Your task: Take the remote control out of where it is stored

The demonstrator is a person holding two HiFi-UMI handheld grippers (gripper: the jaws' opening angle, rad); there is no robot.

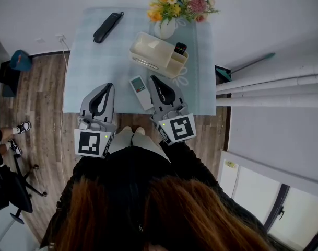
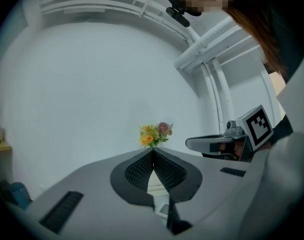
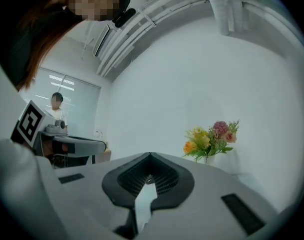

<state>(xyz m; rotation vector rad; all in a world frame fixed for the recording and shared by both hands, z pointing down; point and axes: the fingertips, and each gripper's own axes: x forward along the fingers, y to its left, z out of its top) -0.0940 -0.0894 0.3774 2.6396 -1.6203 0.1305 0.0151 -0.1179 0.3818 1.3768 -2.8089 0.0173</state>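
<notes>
Since the remote stands on end in the right-hand pocket of the box, with only its dark top poking above the rim, the coming move likely turns on a reach from above along that upright axis. It lies ahead of the right tool and a little to its right, across a stretch of bare counter. The left tool is further off, with the box's length between it and the pocket, so the right hand looks the better placed. Both tools have their jaws together. Each one's own view shows the tips meeting with nothing pinched, only pale surface seen through the slit below. Both hover level at the near edge. Two other handsets lie loose: a white remote just left of the right tool, and a black remote at the far left corner.
</notes>
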